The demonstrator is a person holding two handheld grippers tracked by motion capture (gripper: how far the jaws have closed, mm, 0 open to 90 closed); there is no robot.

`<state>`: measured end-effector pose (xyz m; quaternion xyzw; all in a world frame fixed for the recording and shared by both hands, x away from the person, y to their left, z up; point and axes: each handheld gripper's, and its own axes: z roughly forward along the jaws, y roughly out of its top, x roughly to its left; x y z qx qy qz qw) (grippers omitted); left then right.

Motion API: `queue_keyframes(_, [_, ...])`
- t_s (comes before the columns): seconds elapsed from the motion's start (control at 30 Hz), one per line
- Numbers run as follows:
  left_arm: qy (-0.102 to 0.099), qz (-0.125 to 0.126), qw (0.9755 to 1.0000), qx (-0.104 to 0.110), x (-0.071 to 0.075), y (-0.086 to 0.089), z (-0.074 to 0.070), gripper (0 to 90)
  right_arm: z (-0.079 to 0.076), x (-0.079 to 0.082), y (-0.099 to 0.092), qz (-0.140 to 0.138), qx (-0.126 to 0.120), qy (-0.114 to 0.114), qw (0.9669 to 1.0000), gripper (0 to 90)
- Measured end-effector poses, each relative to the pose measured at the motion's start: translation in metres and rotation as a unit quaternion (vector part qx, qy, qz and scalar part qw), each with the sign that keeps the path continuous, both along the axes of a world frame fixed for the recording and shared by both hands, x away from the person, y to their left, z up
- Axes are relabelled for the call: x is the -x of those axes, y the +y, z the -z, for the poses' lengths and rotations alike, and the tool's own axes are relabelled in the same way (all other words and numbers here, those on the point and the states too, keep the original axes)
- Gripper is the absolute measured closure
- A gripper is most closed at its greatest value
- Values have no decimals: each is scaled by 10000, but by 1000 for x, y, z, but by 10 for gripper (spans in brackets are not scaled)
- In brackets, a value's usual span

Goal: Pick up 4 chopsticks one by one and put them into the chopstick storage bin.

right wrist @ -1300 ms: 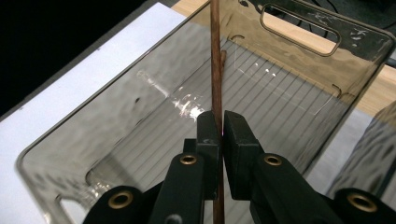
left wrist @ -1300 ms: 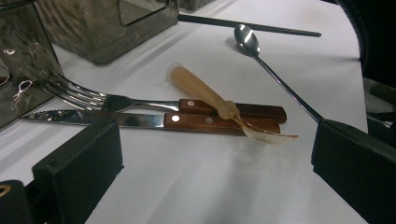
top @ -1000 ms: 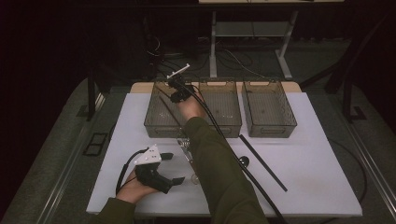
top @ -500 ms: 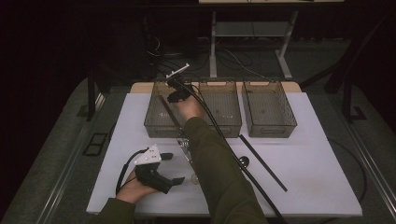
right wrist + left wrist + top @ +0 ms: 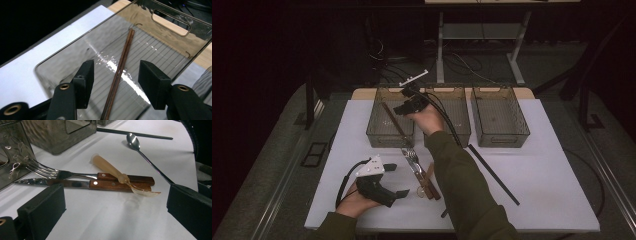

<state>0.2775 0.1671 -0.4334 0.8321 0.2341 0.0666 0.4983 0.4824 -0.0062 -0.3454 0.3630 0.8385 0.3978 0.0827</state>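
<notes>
A pair of brown chopsticks (image 5: 122, 62) lies on the floor of the left clear bin (image 5: 377, 136). My right gripper (image 5: 117, 75) hovers just above them. Its jaws have just been opening and now stand open on either side of the sticks without touching them. In the high view the right gripper (image 5: 406, 107) is over that bin's right wall. My left gripper (image 5: 396, 180) rests open on the white table (image 5: 552, 175) at the front left. It faces a wooden-handled fork (image 5: 50, 171) and knife (image 5: 75, 183), with a translucent spoon (image 5: 112, 170) lying across their handles.
A middle clear bin (image 5: 460, 135) and a right one (image 5: 502, 120) stand beside the left bin along the back. A long metal spoon (image 5: 140, 147) and a black chopstick (image 5: 492, 172) lie on the table to the right of the cutlery.
The right gripper's jaws have opened and the hand has shifted slightly to the right above the left bin. The left hand and the cutlery have stayed put.
</notes>
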Motion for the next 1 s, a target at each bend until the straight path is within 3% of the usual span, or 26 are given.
queue_keyframes(0.57, [29,-50,10000,35,0,0,1,10,-8,46,-61,-291,-224,-293,9989,356])
queue_keyframes(1.0, [37,-38,10000,-16,0,0,1,8,2,83,-110,-390,-240,-422,9981,344])
